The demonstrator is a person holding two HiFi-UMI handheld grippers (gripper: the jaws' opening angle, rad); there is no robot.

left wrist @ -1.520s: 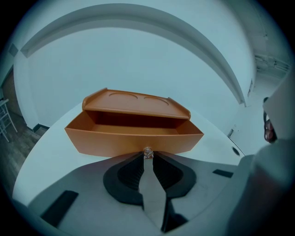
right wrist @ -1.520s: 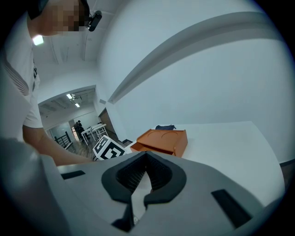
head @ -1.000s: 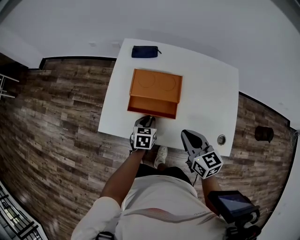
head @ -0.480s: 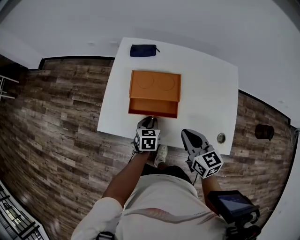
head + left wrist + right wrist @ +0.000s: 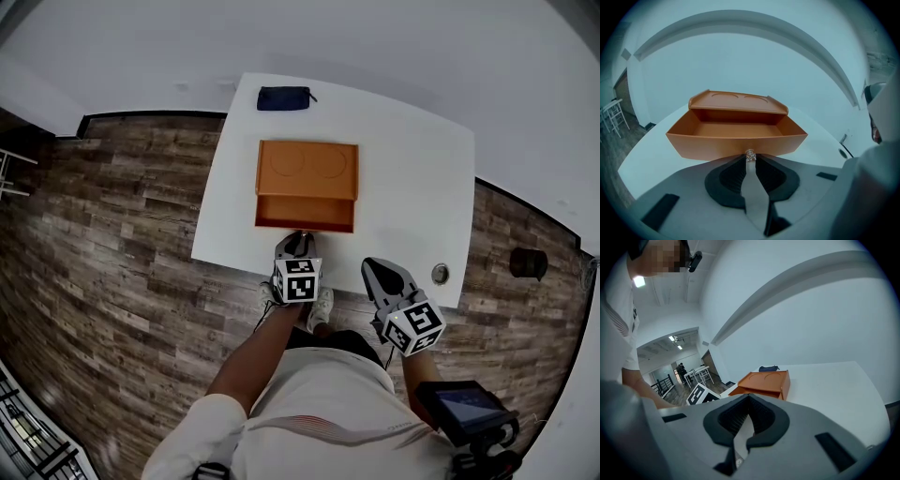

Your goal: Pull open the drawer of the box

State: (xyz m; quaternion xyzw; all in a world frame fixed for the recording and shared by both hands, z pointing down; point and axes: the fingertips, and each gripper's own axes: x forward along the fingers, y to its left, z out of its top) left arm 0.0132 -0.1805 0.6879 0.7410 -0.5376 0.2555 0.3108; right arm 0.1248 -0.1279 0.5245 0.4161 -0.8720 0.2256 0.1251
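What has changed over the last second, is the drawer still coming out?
Hardly anything. The left gripper stays shut on the knob of the drawer, only tilting, so its marker cube sits slightly nearer the person. The drawer looks no further out of the orange box. The right gripper and the dark pouch are unchanged.

Office-like open space — white table (image 5: 412,187), wood-plank floor (image 5: 112,234), ceiling lights (image 5: 672,338) beyond.
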